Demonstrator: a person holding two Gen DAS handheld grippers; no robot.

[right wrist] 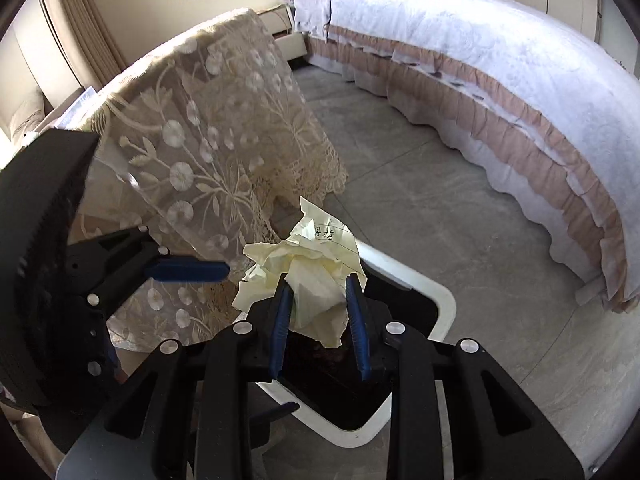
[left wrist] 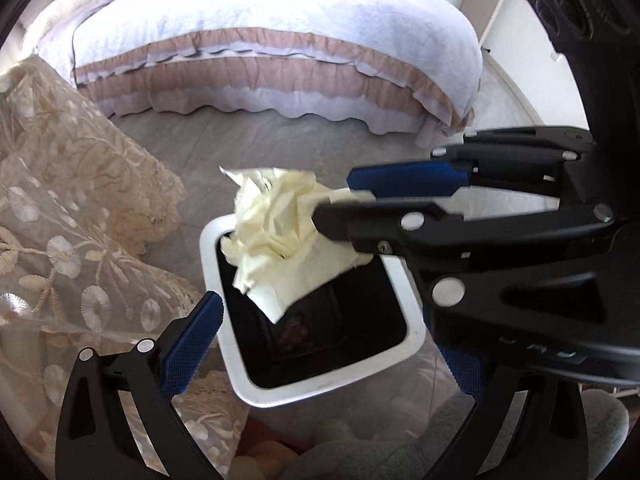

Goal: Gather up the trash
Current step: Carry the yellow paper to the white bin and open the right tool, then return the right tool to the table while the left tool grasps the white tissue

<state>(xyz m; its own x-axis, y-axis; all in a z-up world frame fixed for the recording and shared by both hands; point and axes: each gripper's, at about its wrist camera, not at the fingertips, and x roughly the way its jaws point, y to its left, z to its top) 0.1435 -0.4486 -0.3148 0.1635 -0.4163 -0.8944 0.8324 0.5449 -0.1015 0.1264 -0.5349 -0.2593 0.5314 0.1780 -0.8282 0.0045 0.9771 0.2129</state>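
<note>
A crumpled pale-yellow paper (right wrist: 308, 276) with handwriting sits between the fingers of my right gripper (right wrist: 318, 300), which is shut on it. It hangs right over the open mouth of a white trash bin (right wrist: 444, 300) with a dark inside. In the left wrist view the same paper (left wrist: 276, 240) is held by the right gripper (left wrist: 340, 204) above the bin (left wrist: 224, 344). My left gripper (left wrist: 320, 364) is open and empty, its fingers (left wrist: 192, 344) spread around the bin's near rim.
A table with a lace floral cloth (right wrist: 200, 140) stands left of the bin. A round bed with a white cover and pink frills (right wrist: 500, 80) lies beyond. Grey tiled floor (right wrist: 440, 220) lies between. A grey cushion (left wrist: 560, 432) is near the left gripper.
</note>
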